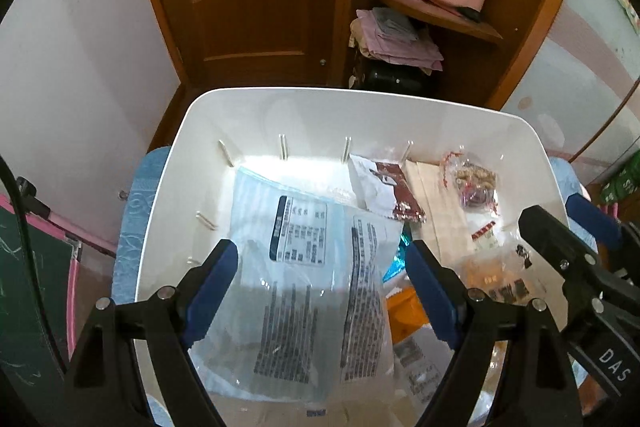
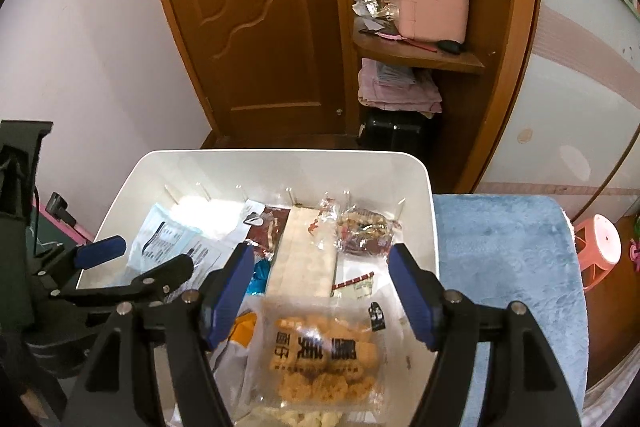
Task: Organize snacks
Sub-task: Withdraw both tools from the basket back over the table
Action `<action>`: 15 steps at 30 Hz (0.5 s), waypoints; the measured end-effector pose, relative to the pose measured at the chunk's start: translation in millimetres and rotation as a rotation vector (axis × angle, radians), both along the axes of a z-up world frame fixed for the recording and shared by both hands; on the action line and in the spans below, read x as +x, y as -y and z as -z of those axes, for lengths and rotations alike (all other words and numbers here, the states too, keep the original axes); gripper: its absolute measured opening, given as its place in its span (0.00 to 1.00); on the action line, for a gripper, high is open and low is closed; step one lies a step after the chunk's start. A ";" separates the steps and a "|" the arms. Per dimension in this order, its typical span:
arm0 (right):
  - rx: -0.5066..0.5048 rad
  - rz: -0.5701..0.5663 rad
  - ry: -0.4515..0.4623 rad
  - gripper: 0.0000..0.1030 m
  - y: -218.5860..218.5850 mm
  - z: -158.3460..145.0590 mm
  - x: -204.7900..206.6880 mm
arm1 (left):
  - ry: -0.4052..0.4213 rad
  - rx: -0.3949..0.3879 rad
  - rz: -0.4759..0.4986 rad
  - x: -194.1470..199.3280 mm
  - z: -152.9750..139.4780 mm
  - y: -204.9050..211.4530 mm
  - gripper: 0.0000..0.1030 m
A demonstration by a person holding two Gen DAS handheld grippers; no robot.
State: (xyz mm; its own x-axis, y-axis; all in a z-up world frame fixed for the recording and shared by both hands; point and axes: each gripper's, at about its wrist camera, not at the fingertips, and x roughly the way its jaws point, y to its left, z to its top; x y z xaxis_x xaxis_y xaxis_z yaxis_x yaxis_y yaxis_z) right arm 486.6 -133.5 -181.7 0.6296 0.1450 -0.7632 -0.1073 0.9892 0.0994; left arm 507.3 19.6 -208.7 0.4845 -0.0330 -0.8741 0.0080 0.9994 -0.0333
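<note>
Left claw (image 1: 320,291): blue pads held wide apart, nothing clamped. It hangs over a clear packet with a printed label (image 1: 304,267) that lies flat in the left part of the white bin (image 1: 360,107); whether a pad touches the film cannot be told from the left wrist view.

Right claw (image 2: 322,291): pads also held apart, nothing gripped. Directly below it lies a clear bag of golden fried snacks (image 2: 324,351), loose on the pile at the near side of the bin.

Bin contents, as seen from the right wrist: a pale long pack (image 2: 304,259) in the middle, a dark red and white packet (image 2: 268,223) left of it, a clear bag of wrapped sweets (image 2: 364,227) at the far right, and an orange packet (image 2: 244,331) near the front, partly covered. All snacks seen are inside the bin.

The bin is set on a surface covered by a fluffy blue cloth (image 2: 504,267); what lies under the cloth is hidden.

Room: a brown wooden door (image 2: 260,27) behind the bin, a wooden shelf (image 2: 420,57) beside it carrying a pink basket (image 2: 432,11), folded pink laundry (image 2: 400,91) below, and a pink stool (image 2: 600,247) at the right.
</note>
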 end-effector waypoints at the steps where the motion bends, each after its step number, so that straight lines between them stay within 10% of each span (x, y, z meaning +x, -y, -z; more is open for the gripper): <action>1: -0.004 -0.003 0.001 0.68 0.3 -1.9 -1.5 | 0.001 0.007 0.007 -2.9 -1.4 1.2 0.82; 15: -0.013 0.000 0.020 0.68 1.3 -34.1 -47.0 | 0.069 0.074 0.039 -54.1 -54.9 -1.3 0.82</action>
